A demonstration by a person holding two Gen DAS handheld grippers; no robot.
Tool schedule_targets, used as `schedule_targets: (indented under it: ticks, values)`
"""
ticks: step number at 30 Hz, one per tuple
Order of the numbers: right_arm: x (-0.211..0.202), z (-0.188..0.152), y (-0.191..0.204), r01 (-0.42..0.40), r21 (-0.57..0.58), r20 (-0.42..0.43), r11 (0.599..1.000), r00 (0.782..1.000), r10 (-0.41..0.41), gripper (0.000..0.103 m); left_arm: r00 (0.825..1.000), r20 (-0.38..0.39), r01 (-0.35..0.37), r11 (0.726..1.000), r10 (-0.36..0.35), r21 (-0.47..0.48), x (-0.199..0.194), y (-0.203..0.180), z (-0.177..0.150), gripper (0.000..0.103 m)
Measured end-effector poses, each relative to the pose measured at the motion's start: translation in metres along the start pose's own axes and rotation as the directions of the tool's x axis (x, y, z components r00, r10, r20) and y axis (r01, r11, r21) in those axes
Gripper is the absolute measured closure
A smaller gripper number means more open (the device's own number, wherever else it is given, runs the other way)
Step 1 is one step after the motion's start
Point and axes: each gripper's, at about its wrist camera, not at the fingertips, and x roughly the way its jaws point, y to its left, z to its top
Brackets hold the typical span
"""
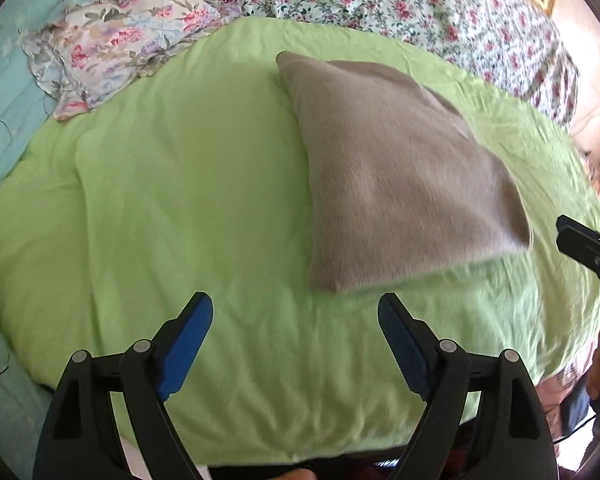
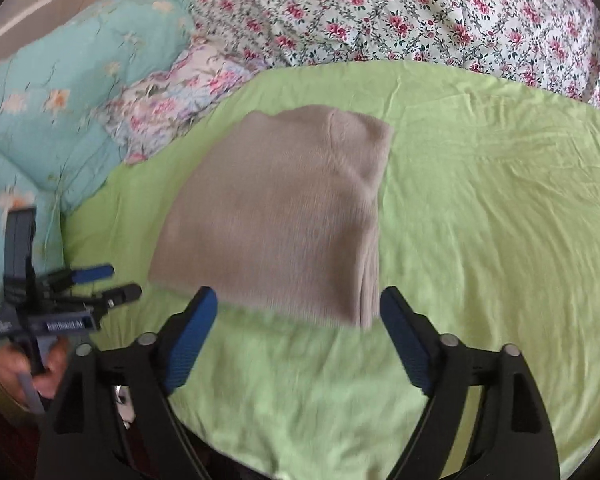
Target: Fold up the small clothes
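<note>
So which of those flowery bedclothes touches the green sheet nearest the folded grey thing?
The pale pastel-flowered pillow, beside the grey garment. The teal quilt lies farther left; the red-rose cover sits behind the green sheet.

Soft, bright daylight fills both views, possibly from the right, where the left wrist view washes out pale. Shadows are faint, only a thin one under the grey garment. Motion blur smears the garment's near edge and the green sheet. Fisheye bending curves everything, with dark vignetting at the corners.
</note>
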Motion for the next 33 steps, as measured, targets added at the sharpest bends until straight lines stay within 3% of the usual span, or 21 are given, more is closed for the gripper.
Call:
schedule_targets:
  ticks: [5, 9, 13, 16, 25, 33]
  values:
    - [-0.018, -0.026, 0.006, 0.015, -0.044, -0.038, 0.999, 0.999, -0.016, 0.014, 0.996, 0.025, -0.091, 0.988, 0.089, 0.121, -0.019, -0.018, -0.020, 0.013]
    - [-0.037, -0.037, 0.009, 0.025, -0.055, -0.044, 0.998, 0.999, -0.028, 0.010, 0.995, 0.032, -0.100, 0.982, 0.096, 0.162, -0.037, -0.027, -0.029, 0.011]
    - [-0.047, -0.041, 0.014, 0.019, -0.074, -0.027, 0.997, 0.999, -0.021, 0.001, 0.996, 0.065, -0.068, 0.982, 0.058, 0.174, -0.053, -0.033, -0.028, 0.001]
    - [-0.036, -0.041, 0.016, 0.031, -0.102, -0.045, 0.994, 0.998, -0.035, 0.001, 0.994, 0.087, -0.079, 0.980, 0.064, 0.181, -0.050, -0.036, -0.024, 0.001]
    - [0.002, -0.033, 0.016, 0.015, -0.090, -0.081, 0.996, 0.996, -0.023, 0.001, 0.997, 0.038, -0.078, 0.989, 0.074, 0.127, -0.015, -0.024, -0.006, 0.001]
    - [0.016, -0.024, 0.016, 0.022, -0.104, -0.104, 0.994, 0.994, -0.033, 0.001, 0.994, 0.020, -0.105, 0.986, 0.103, 0.126, -0.005, -0.026, 0.007, 0.001]
